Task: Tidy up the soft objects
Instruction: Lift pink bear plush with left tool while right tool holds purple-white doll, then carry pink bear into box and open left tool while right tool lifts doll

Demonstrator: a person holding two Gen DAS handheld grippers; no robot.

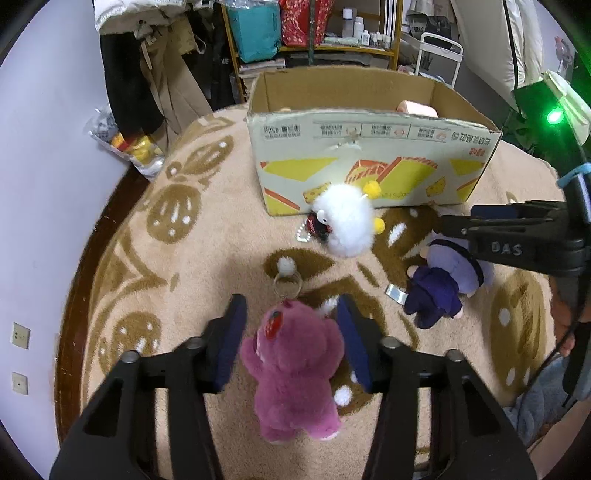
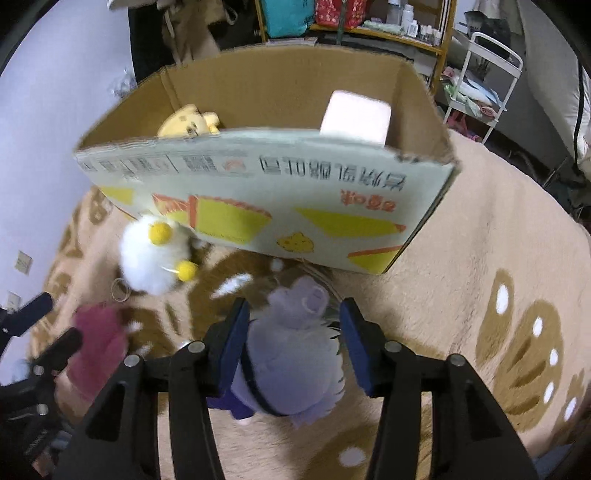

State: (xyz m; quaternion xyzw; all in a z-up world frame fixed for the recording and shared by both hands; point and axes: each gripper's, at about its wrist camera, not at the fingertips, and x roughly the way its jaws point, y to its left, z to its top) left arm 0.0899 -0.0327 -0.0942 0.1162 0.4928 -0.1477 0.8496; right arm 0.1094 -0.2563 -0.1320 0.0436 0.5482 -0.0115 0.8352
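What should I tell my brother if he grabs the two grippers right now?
Left gripper: jaws open around the pink bear, not squeezing.
Right gripper: jaws open around the purple doll, not squeezing.
Both toys lie on the blanket, and the white fluffy toy lies by the cardboard box.
Done: yellow toy and pink block in the box.
Left: box the other three.

Blanket (image 1: 207, 258) under box (image 1: 369, 166), plush toys (image 1: 347, 225)

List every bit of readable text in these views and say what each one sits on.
"DAS": embossed on the right gripper body, seen from the left wrist.
Upside-down Chinese print on the cardboard box: unreadable.
Small panels along its top strip: too small, blurred.
Shelf bottles: labels too small.
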